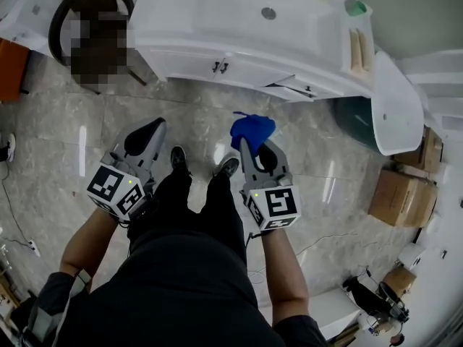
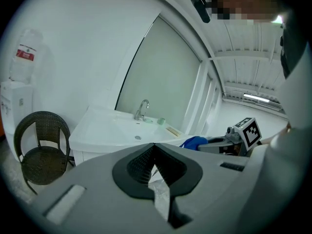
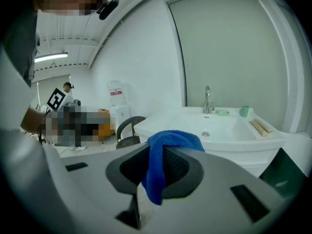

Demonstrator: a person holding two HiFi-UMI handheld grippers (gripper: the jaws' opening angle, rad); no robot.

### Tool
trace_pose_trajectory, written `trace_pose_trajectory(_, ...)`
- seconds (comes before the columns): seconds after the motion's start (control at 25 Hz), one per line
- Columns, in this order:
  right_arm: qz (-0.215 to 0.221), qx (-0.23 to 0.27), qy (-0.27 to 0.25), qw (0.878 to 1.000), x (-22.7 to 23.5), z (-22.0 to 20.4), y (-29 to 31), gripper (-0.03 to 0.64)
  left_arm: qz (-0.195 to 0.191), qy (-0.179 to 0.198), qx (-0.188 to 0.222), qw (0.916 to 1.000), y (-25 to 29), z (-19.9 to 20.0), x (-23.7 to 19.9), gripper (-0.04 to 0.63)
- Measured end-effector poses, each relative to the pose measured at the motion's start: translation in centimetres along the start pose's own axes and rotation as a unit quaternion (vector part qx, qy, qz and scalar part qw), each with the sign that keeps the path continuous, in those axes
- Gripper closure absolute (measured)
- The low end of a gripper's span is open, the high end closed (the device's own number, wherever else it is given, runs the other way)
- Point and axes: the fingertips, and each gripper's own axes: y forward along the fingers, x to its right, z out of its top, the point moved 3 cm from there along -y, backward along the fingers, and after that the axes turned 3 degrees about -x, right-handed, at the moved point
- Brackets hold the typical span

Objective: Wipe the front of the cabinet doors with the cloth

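While the cabinet doors (image 1: 194, 63) under the white sink (image 1: 239, 13) are not touched by anything, a blue cloth (image 1: 252, 130) is seen pinched in the right hand-held gripper (image 1: 247, 147), which is held out over the grey tiled floor (image 1: 58, 121) in front of the person. In the right gripper view the cloth (image 3: 165, 145) is shown clamped between the dark pads of the hand-held gripper (image 3: 155, 154), bunched above the tips and hanging down in a fold below them, with the sink (image 3: 219, 126) and its tap (image 3: 207, 99) beyond.

The left hand-held gripper (image 1: 150, 133) is carried level with the right one, on the other side of the person's dark trousers and shoes (image 1: 179, 157). In the left gripper view its jaws (image 2: 155, 149) are shown clenched tip to tip, and nothing is held between them (only a sliver of floor is seen through the narrow gap lower down). The cloth (image 2: 194, 142) and the right hand-held gripper can be made out at the right of that view.

A dark wicker chair (image 1: 65, 6) is placed to the left of the sink, a small green cup (image 1: 355, 7) is set on the sink's far right corner, and cardboard boxes (image 1: 401, 194) are stacked on the floor at the right.
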Motion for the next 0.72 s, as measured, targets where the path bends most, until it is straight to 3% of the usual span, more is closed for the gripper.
trace_pose_trajectory(0.32, 0.033, -0.004, -0.045, 0.998, 4.8, -2.5, 5.9, 0.558, 0.056, 0.009, 0.006, 0.9984, 6.3, -1.1, -0.2, 0.597)
trace_pose_trajectory(0.52, 0.063, -0.036, -0.065, 0.995, 6.9, -7.3, 12.2, 0.558, 0.067, 0.019, -0.012, 0.9975, 10.5, -4.1, -1.0, 0.597)
trace_pose_trajectory(0.72, 0.054, -0.05, -0.086, 0.994, 9.3, -10.6, 18.7, 0.558, 0.073, 0.021, -0.031, 0.9967, 15.1, -8.2, -3.4, 0.597)
